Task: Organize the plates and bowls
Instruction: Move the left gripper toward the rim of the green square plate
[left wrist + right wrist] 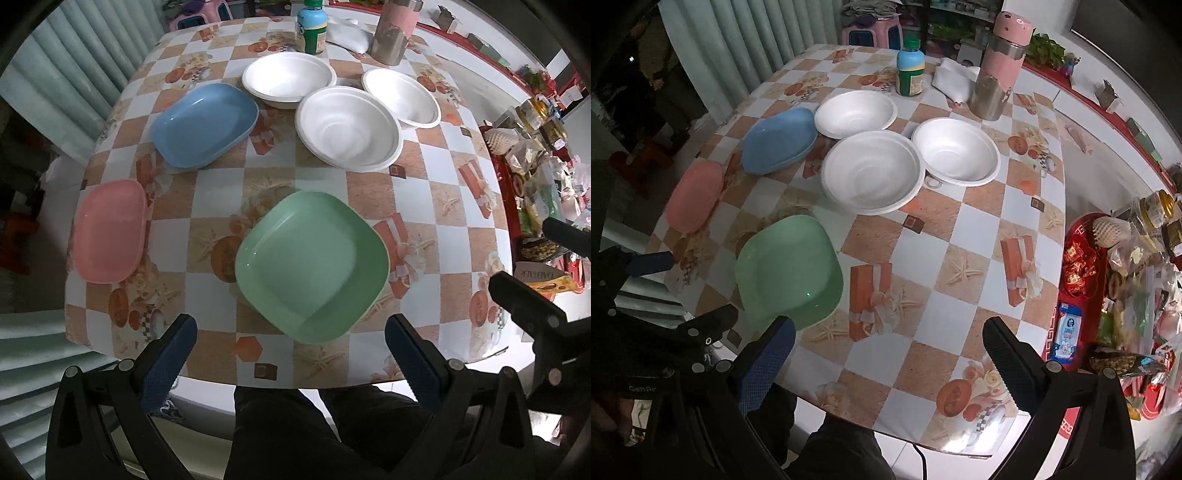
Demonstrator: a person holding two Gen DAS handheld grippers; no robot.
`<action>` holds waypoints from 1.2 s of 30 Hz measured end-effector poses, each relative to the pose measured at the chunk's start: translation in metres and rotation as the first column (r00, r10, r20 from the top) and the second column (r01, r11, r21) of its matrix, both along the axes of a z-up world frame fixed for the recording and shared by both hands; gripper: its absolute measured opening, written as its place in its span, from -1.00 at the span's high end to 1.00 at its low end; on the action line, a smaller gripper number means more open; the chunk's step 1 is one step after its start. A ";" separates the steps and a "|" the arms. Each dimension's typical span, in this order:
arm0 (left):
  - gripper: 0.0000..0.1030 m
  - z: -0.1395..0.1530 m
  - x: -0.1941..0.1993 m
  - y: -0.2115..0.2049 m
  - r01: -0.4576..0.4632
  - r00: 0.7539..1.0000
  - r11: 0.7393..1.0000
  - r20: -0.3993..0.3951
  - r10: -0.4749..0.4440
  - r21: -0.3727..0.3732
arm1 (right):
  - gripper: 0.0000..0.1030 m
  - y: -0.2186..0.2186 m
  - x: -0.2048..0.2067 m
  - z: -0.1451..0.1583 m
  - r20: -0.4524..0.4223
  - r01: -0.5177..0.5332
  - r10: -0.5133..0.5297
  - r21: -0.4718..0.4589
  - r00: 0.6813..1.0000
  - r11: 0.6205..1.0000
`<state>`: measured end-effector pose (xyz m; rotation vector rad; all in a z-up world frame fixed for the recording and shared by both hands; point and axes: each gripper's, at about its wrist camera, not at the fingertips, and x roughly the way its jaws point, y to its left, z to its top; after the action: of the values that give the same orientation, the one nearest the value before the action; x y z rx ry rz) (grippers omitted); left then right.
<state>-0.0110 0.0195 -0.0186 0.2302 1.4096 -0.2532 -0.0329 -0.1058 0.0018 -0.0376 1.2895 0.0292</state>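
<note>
A green square plate lies near the table's front edge. Farther left lie a pink plate and a blue plate. Three white foam bowls stand beyond them: one at the back, a big one in the middle, one to the right. My left gripper hangs open just in front of the green plate, holding nothing. My right gripper is open above the bare front of the table, right of the green plate.
A blue-green bottle, a pink steel flask and a white cloth stand at the table's far end. A cluttered red shelf with packets and jars runs along the right. A person's dark trousers show below the edge.
</note>
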 end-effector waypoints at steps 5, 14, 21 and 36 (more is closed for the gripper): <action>-0.99 -0.001 -0.001 0.007 -0.015 1.000 1.000 -0.002 0.015 0.007 | -0.98 0.004 -0.003 0.000 0.006 -0.009 0.009 0.005 1.000 1.000; -0.99 0.001 -0.003 0.018 -0.041 0.999 0.999 0.001 0.041 0.002 | -0.98 0.012 -0.004 0.000 0.010 -0.022 0.022 0.006 1.000 1.000; -0.93 -0.003 -0.006 0.025 -0.060 0.998 0.998 -0.014 0.060 0.002 | -0.98 0.018 -0.006 0.000 0.004 -0.035 0.035 0.003 0.999 0.999; -0.47 -0.025 -0.004 0.034 -0.126 0.987 0.992 -0.105 0.126 0.002 | -0.97 0.021 -0.007 -0.008 -0.008 -0.077 0.077 0.015 0.997 0.997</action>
<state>-0.0151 0.0536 -0.0433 0.1244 1.5212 -0.1665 -0.0403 -0.0843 -0.0060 -0.0746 1.2956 0.1053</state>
